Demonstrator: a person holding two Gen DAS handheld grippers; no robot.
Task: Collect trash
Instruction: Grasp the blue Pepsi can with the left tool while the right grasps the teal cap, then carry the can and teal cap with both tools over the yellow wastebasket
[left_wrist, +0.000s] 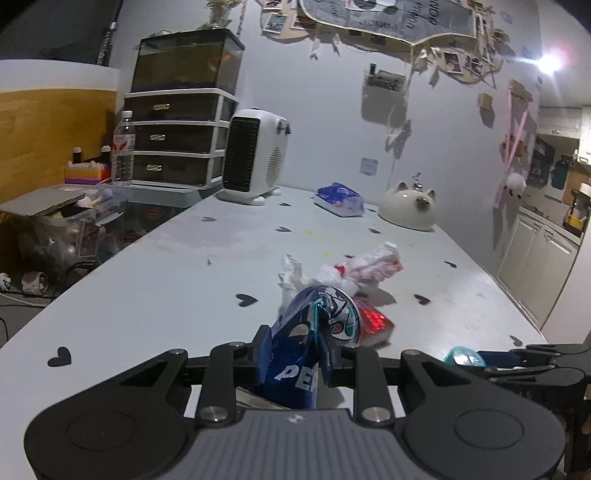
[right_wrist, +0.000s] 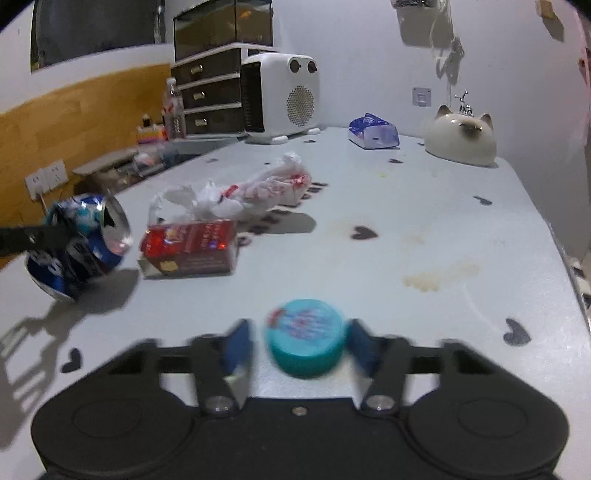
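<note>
left gripper (left_wrist: 295, 354) is clamped on the crushed can (left_wrist: 314, 332); right gripper (right_wrist: 295, 349) sits open around the teal cap (right_wrist: 306, 338), so center it before squeezing.

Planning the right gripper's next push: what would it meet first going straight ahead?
The teal cap, already between the open right gripper's fingers; beyond it, bare table, probably.

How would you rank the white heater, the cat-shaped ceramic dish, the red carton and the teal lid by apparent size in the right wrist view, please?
1. white heater
2. red carton
3. cat-shaped ceramic dish, close to the carton
4. teal lid, enlarged by nearness
</note>
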